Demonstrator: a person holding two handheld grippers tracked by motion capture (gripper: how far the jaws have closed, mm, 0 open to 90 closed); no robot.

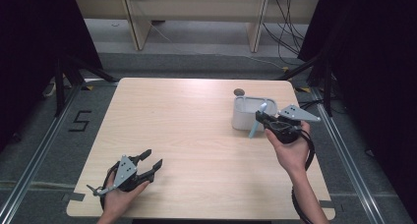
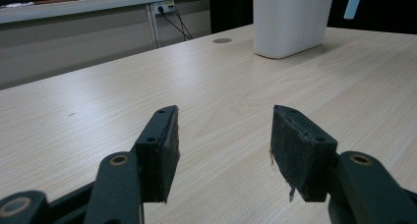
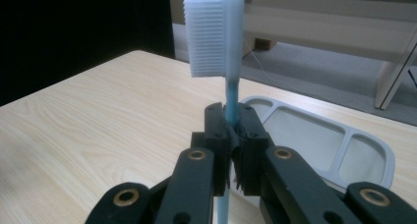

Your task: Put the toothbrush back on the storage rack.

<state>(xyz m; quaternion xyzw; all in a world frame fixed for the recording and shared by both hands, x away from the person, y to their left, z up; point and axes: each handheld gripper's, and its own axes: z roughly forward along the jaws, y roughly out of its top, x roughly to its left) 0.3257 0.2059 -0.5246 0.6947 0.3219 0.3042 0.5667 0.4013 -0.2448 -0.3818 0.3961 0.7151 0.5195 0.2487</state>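
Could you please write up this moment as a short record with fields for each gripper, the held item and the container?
right gripper: shut on the toothbrush, beside the white holder
toothbrush: light blue handle clamped between the jaws, white bristle head upward
white holder: compartmented caddy on the far right of the table
left gripper: open, nothing between its pads, low over the near left of the table
table: light wood
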